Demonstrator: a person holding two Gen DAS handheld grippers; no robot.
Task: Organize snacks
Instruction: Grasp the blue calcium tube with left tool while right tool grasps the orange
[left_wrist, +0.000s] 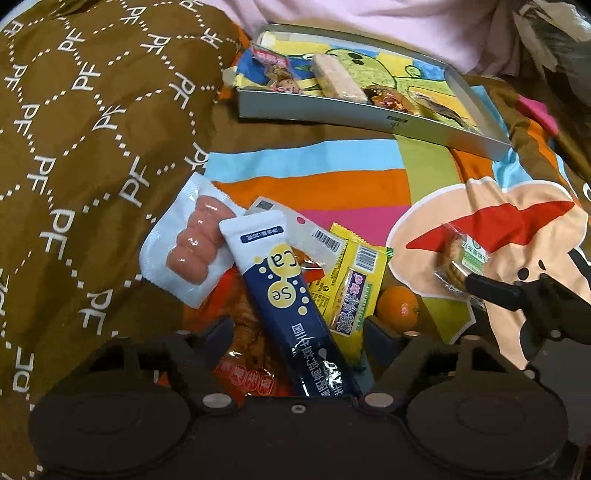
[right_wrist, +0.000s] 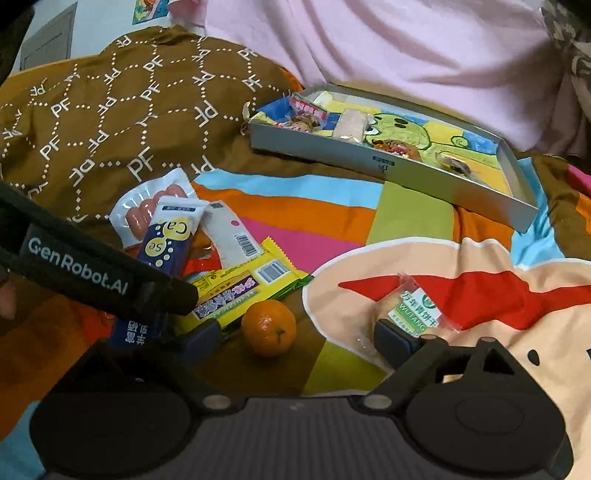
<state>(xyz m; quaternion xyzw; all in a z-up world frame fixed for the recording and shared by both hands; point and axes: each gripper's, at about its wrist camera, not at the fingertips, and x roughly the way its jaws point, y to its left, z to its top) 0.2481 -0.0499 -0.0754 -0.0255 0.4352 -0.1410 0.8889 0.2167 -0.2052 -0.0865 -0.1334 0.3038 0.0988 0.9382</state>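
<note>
Snack pile sits at lower centre of the left wrist view on a cartoon-print bedspread (left_wrist: 332, 184): a blue-and-white sachet (left_wrist: 284, 295) marked "Ca" and "Se" lies on top, overlapping a white sausage pack (left_wrist: 184, 254) to its left, a white barcoded packet (left_wrist: 314, 236) and a yellow wrapper (left_wrist: 351, 284) to its right, with a red-orange packet (left_wrist: 243, 354) underneath. A mandarin (left_wrist: 398, 308) rests just beside the yellow wrapper's lower right corner. The left tongs (left_wrist: 299, 332) stand apart, one finger on each side of the sachet's lower end; whether the pads press on it cannot be told, since the sachet looks narrower than the gap. In the right wrist view, the right tongs (right_wrist: 295, 338) are also apart, with the mandarin (right_wrist: 269, 326) lying between the fingers and clear of both. The right-hand fingertip (right_wrist: 393, 341) touches or overlaps the near edge of a green-labelled biscuit packet (right_wrist: 417, 312), probably contact, though the angle is poor. The grey shallow box (right_wrist: 369, 162) lies in the upper right of that frame, well apart from the pile, holding several wrapped snacks on a cartoon lining. Brown patterned cloth (right_wrist: 110, 110) fills the upper left; pink fabric (right_wrist: 406, 44) lies behind the box.
</note>
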